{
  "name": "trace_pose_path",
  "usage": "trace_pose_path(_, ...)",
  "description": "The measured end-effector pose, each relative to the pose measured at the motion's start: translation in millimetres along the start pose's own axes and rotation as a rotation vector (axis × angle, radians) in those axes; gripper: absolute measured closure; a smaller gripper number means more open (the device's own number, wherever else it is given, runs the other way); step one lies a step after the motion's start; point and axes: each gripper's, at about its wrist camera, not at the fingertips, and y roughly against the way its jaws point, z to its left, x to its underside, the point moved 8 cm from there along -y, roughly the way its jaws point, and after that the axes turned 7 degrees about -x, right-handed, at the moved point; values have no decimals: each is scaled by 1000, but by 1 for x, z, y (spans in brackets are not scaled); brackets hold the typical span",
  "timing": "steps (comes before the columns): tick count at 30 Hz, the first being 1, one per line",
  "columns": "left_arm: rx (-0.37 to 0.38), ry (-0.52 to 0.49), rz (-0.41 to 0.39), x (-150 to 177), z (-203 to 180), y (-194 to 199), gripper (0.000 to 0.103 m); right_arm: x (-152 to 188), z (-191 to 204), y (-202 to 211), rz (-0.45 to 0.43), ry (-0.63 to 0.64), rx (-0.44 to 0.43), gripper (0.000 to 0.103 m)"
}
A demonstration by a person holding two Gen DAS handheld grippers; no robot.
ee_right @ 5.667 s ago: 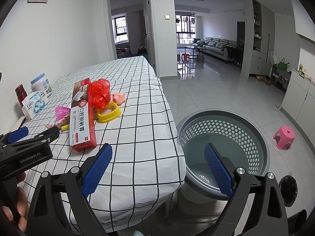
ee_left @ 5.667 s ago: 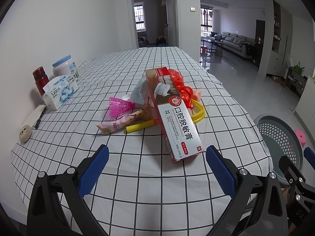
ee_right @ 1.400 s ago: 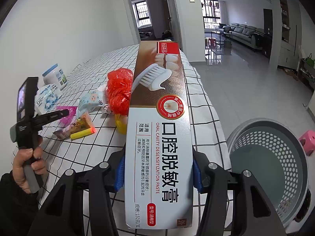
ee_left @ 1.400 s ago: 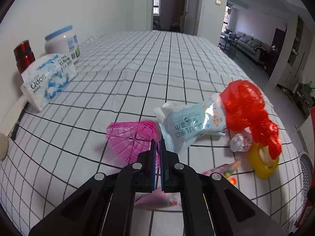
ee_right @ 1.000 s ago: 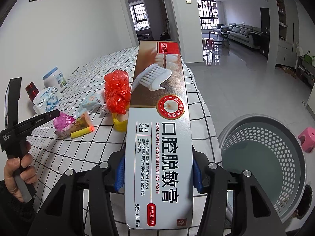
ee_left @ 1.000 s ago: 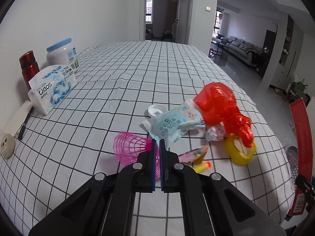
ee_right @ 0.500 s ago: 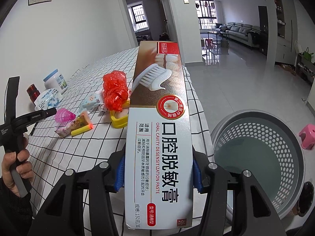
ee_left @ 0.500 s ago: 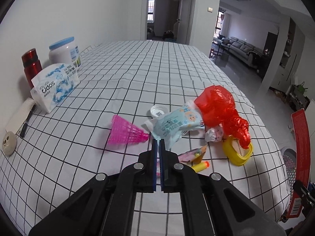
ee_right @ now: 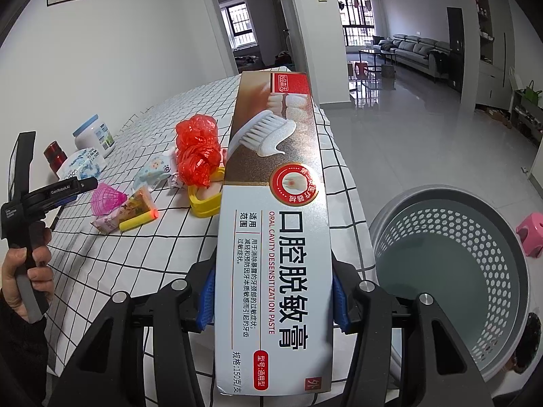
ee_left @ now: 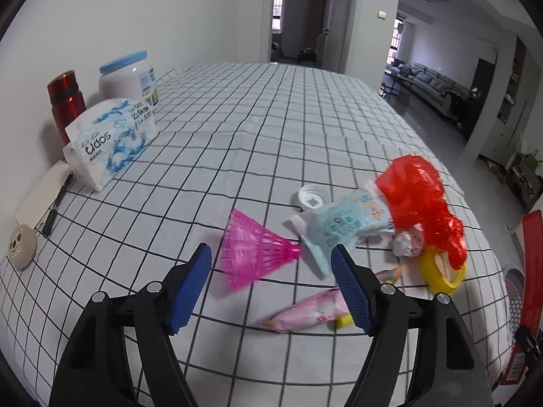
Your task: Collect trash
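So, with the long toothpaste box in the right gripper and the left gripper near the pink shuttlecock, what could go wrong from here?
1. The long toothpaste box is clamped only near its lower end by the right gripper; it might tip before reaching the grey perforated basket.
2. The left gripper is opening above the light pink plastic shuttlecock, which could roll away.

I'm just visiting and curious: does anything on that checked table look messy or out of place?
Yes. Litter lies heaped near the tablecloth's right edge: a crumpled red plastic bag, a pale blue wrapper, a pink wrapper and a pink mesh cone tipped on its side.
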Motion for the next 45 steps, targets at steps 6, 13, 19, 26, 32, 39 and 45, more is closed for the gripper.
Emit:
trace_pose_path(6,-46,-5,22,1,6,-24,23,1,2,-7,18,8,4,52)
trace_pose_path(13,-64,-33,57,0,4,-49,19,0,3,-12,31,14,15,52)
trace_pose_path(19,-105,-69,79,1,-1,-64,18,-1,3,-13,40,20,22,52)
trace_pose_path(26,-130,-81,115,6,1,-77,23,-1,5,-15,49,26,21,52)
trace_pose_path(32,-77,-54,133,7,2,-79,54,0,6,-17,55,28,13,52)
trace_pose_path(39,-74,-67,115,10,-1,-69,67,4,8,-18,69,36,9,51)
trace_pose_path(45,-68,-71,44,6,-3,-37,70,12,8,-22,101,39,7,51)
